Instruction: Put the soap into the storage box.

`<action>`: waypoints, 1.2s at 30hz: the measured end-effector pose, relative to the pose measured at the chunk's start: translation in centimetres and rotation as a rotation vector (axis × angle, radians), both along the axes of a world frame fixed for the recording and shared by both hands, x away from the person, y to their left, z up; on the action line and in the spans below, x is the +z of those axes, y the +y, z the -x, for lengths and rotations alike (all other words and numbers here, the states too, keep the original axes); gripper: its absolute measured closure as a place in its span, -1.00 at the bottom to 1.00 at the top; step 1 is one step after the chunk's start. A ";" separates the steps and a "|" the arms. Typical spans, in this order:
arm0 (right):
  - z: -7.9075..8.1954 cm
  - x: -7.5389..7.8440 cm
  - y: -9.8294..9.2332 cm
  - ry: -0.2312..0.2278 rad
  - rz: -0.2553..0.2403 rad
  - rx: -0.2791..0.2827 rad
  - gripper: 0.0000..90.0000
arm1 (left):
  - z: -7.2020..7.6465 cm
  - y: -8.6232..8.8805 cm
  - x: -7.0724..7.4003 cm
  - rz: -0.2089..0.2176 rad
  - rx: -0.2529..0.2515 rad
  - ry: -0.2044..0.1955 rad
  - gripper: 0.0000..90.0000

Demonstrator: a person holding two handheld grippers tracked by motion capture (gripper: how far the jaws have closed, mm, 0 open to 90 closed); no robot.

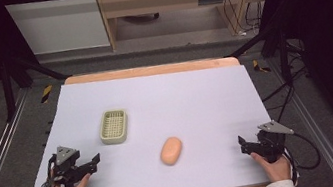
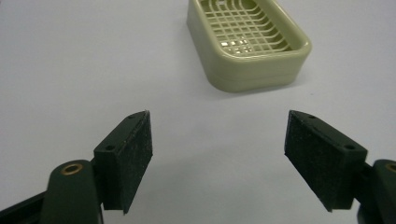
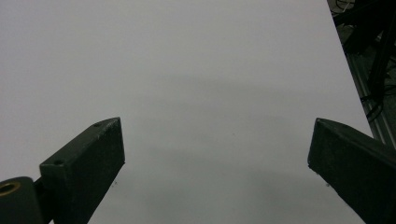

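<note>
High view: left gripper at lower left and right gripper at lower right, both with jaws spread wide and holding nothing. The soap lies at lower centre between them, the soap dish up-left of it, white table margins open all round.

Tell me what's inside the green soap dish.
Nothing lies in the soap dish; its slotted grid floor shows bare. The orange soap lies apart on the table. Beneath the grid is hidden.
</note>
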State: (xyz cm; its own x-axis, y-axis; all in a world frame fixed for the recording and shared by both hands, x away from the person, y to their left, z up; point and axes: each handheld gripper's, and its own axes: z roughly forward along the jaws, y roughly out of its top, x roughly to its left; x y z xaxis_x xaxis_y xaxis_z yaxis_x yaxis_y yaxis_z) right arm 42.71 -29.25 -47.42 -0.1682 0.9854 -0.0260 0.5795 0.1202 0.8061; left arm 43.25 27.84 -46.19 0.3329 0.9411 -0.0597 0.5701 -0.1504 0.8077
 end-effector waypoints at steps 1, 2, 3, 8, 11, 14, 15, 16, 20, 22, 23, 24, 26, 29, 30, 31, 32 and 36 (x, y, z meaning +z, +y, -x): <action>0.0 0.0 0.1 0.004 0.003 0.002 -0.91 | 0.1 -0.2 0.1 -0.004 -0.007 -0.001 -0.48; 0.0 -0.1 0.2 0.006 0.014 0.002 -0.91 | 0.1 -0.4 0.1 -0.007 -0.012 0.000 -0.47; 0.0 -0.1 0.2 0.003 0.022 0.003 -0.91 | 0.2 -0.6 0.1 -0.006 -0.017 -0.001 -0.47; 0.0 -0.1 0.4 0.008 0.022 0.008 -0.91 | 0.3 -1.5 0.2 -0.007 -0.050 0.007 -0.44; 0.0 -0.1 0.4 0.008 0.017 0.008 -0.91 | 0.4 -1.9 0.3 -0.010 -0.062 0.008 -0.42; 0.0 -0.1 0.4 0.006 0.015 0.008 -0.91 | 0.6 -2.6 0.5 -0.006 -0.080 0.007 -0.41; 0.0 -0.1 0.4 0.006 0.015 0.008 -0.91 | 0.6 -2.6 0.5 -0.006 -0.080 0.007 -0.40; 0.0 -0.1 0.4 0.006 0.013 0.008 -0.91 | 0.6 -2.8 0.5 -0.009 -0.086 0.008 -0.40; 0.0 -0.2 0.5 0.015 0.011 0.015 -0.91 | 0.6 -3.9 0.5 -0.012 -0.107 0.009 -0.40; 0.0 -0.2 0.5 0.015 0.011 0.017 -0.91 | 0.6 -4.1 0.5 -0.011 -0.111 0.008 -0.40; 0.0 -0.2 0.6 0.015 0.013 0.021 -0.91 | 0.6 -4.2 0.5 -0.018 -0.116 0.010 -0.42; 0.0 -0.2 0.6 0.015 0.013 0.021 -0.91 | 0.6 -4.4 0.5 -0.015 -0.119 0.006 -0.42; 0.0 -0.2 0.6 0.015 0.012 0.025 -0.91 | 0.7 -4.8 0.6 -0.014 -0.128 0.005 -0.43; 0.0 -0.2 0.7 0.015 0.010 0.028 -0.91 | 0.8 -5.5 0.7 -0.022 -0.135 0.007 -0.44; 0.0 -0.2 0.7 0.017 0.011 0.033 -0.91 | 0.9 -5.6 0.7 -0.023 -0.139 0.006 -0.45; 0.0 -0.2 0.7 0.018 0.012 0.036 -0.91 | 1.0 -5.9 0.7 -0.029 -0.145 0.006 -0.45; 0.0 -0.2 0.8 0.017 0.010 0.038 -0.91 | 1.0 -6.1 0.7 -0.031 -0.151 0.006 -0.45; 0.1 -0.2 0.8 0.018 0.002 0.038 -0.91 | 1.2 -6.9 0.7 -0.037 -0.170 0.004 -0.46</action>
State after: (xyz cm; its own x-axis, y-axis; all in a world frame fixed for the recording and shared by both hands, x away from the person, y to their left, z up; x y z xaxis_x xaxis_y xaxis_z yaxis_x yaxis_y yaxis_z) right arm 42.63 -28.42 -47.62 -0.2062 0.9782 -0.0241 0.5888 0.1437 0.7954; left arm 42.08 20.95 -45.44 0.4877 0.8726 -0.0273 0.5370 -0.2751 0.7975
